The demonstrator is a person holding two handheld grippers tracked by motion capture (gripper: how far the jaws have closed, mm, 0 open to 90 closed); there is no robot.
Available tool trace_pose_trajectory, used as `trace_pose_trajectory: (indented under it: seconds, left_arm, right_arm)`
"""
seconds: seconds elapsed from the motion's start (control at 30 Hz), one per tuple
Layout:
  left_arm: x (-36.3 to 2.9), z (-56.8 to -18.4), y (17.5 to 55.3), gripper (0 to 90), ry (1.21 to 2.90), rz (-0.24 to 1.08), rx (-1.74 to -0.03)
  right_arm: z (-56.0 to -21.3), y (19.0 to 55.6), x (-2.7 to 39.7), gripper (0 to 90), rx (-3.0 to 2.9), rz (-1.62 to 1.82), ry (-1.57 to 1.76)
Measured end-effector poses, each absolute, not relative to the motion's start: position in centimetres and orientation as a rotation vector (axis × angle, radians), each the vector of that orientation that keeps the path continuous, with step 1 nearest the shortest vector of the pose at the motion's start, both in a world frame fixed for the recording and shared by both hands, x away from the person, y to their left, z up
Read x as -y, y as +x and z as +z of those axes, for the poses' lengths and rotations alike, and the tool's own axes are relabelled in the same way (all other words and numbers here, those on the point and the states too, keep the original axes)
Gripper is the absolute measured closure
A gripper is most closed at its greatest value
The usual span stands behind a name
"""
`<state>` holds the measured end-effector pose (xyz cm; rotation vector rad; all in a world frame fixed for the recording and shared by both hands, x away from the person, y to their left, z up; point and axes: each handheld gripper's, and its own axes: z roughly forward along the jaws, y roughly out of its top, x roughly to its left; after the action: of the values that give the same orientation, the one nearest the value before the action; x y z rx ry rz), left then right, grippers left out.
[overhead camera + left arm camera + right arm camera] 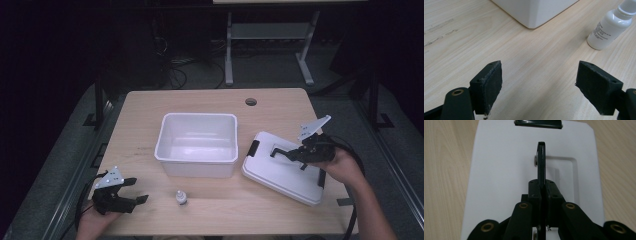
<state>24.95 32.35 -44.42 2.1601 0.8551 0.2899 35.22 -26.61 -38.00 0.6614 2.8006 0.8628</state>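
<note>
while the lid [286,171] lies flat on the surface [140,112], just to the right of the open tub [197,145], high view: right gripper [287,154] sits over the lid's middle, fingers together on the black handle [278,151], which stands raised from its recess. lid's long axis runs slantwise, from near the tub toward the surface's right front corner. tub lies to the left of the held lid, well within the right hand's [342,165] reach. left gripper [135,191] rests at the front left corner, fingers apart on nothing; small white bottle [181,198] stands just to its right, apart from it. black latch at the lid's far right end is partly covered by the hand.

left gripper view: fingers [489,86] wide apart above bare wood; bottle at upper right, cap cut off by the frame edge; a corner of the tub [534,12] at top. label print too small to read.

right gripper view: fingers [535,192] clamped on the handle's thin edge [541,160], seen end-on; latch [538,123] at the lid's far end, cut off at top. whether the lid's underside is off the surface cannot be told.
</note>
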Motion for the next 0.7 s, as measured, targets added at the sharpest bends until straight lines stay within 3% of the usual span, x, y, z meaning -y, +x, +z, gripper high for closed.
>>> trace_pose_trajectory:
  seconds: [0.7]
  left_arm:
    - [-31.9,-44.4,25.0,20.7,2.173,0.286,-0.835]
  right_arm:
    - [-40.5,34.5,26.0,82.7,-2.783,0.882,0.708]
